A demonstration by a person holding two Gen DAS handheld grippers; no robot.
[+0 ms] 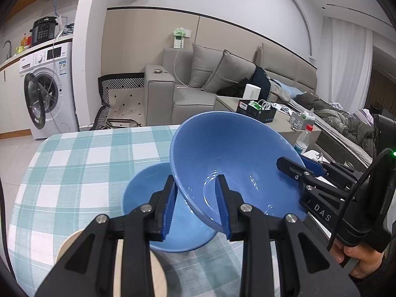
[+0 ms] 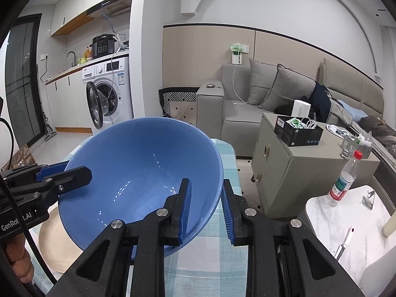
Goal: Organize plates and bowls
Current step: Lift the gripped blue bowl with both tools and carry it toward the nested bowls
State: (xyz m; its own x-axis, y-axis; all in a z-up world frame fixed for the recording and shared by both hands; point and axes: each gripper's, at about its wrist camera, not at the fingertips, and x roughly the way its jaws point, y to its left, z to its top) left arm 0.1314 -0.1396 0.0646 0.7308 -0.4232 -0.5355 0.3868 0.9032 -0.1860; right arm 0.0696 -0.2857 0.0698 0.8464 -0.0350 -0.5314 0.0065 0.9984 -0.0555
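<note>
A large blue bowl (image 1: 235,153) hangs tilted above the table, held by both grippers. My left gripper (image 1: 196,205) is shut on its near-left wall, one finger inside and one outside. My right gripper (image 2: 206,208) is shut on the opposite wall of the same bowl (image 2: 138,168). Each gripper also shows in the other's view, the right gripper (image 1: 300,164) and the left gripper (image 2: 65,170) both clamped on the rim. Directly beneath, a second blue bowl (image 1: 141,195) sits on the checked tablecloth (image 1: 74,160). A beige plate (image 1: 71,245) lies beside it, also seen as the plate (image 2: 54,242).
To the right of the table stand a white marble side table (image 2: 346,222) with a plastic bottle (image 2: 344,183) and a grey cabinet (image 2: 297,173) carrying boxes. A grey sofa (image 2: 237,113) and a washing machine (image 2: 111,91) are farther back. A person's hand (image 1: 356,259) grips the right tool.
</note>
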